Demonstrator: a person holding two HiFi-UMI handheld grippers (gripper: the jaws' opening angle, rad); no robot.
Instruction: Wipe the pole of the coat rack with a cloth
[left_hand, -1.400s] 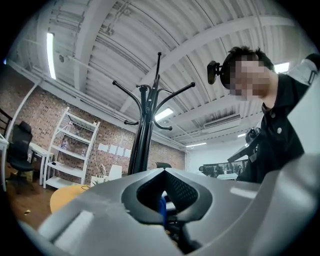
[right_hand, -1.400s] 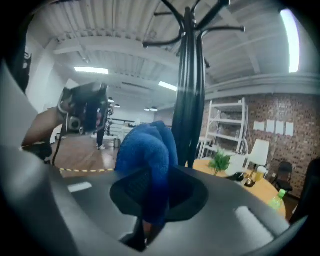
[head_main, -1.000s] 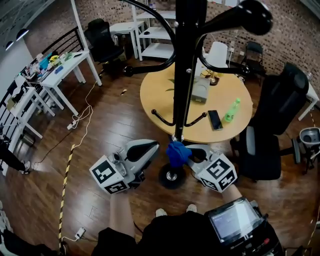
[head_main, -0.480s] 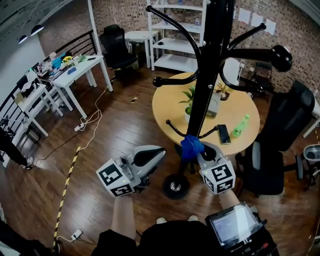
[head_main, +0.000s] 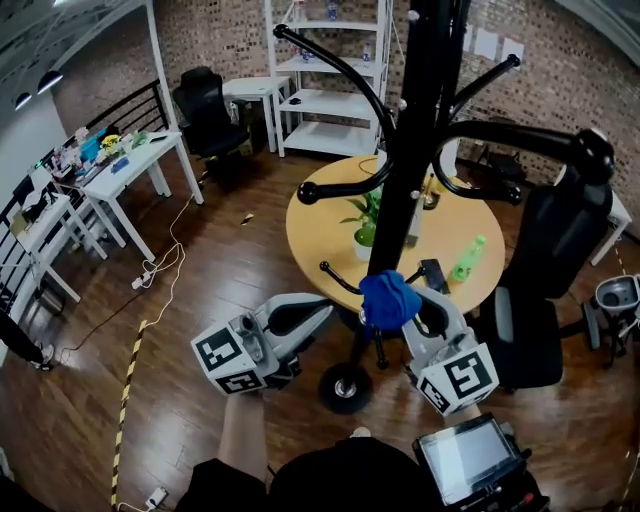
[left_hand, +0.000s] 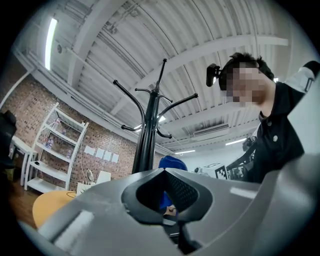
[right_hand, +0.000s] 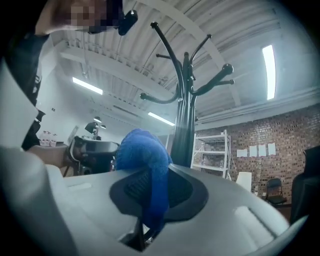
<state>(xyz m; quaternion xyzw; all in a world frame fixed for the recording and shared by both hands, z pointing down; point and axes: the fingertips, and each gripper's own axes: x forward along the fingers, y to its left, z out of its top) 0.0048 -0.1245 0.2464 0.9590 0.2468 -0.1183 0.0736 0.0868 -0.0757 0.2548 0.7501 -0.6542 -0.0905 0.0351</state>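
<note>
Clamping the blue cloth (head_main: 388, 298) between its jaws, the right gripper (head_main: 404, 306) held it against the black pole (head_main: 408, 170) of the coat rack (head_main: 520, 135), level with the lowest hooks (head_main: 333, 273). A second earlier the cloth had sat lower, close above the round base (head_main: 345, 386). The left gripper (head_main: 320, 310) hung just beside the pole with its jaws together on nothing, much where it had been. Behind the rack stood the round wooden desk (head_main: 315, 235).

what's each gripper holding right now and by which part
The right gripper holds the fuzzy blue cloth, pinched by a lower fold between its jaws, the bulk bunched above them. The left gripper is shut on nothing.
</note>
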